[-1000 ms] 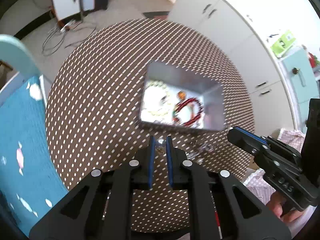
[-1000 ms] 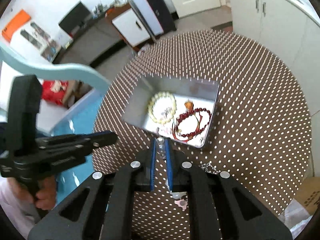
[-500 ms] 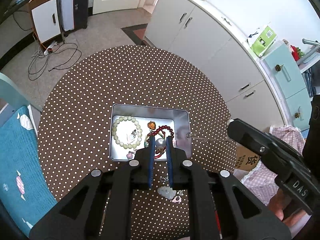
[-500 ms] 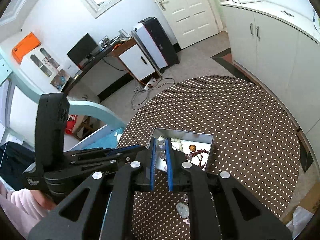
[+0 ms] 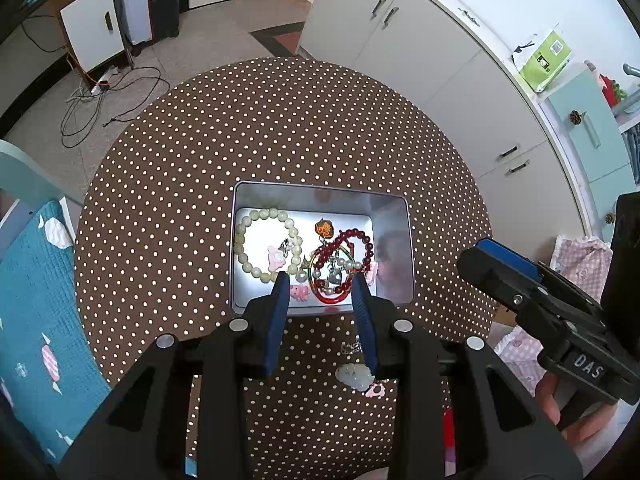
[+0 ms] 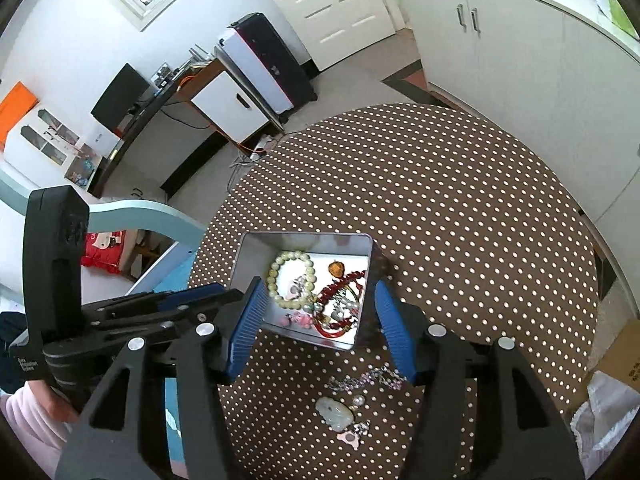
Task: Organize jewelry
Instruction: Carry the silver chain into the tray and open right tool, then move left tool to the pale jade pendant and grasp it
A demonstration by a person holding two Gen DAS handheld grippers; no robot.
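Note:
A silver tin [image 5: 240,240] sits on the dotted round table. Inside lie a pale green bead bracelet [image 5: 248,258], a red bead bracelet [image 5: 362,240], an orange charm [image 5: 324,228] and a pearl strand with a heart pendant [image 5: 335,276]. My left gripper [image 5: 320,278] hovers over the tin's near side, jaws opening, nothing pressed between the pads. My right gripper [image 6: 320,285] is also above the tin [image 6: 304,236], jaws opening wide and empty. On the cloth near me lie a jade pendant [image 6: 334,412], a silver chain [image 6: 368,380], a loose pearl [image 6: 358,400] and a pink flower charm [image 6: 352,436].
A teal chair back [image 6: 140,216] and a blue cushion [image 5: 36,300] stand to the left of the table. White cabinets [image 5: 420,60] run along the far right. A cardboard box [image 6: 624,360] sits on the floor at the right edge.
Both grippers were shut on the pearl strand and carried it over the tin. Their jaws have now spread apart and the strand lies inside the tin.

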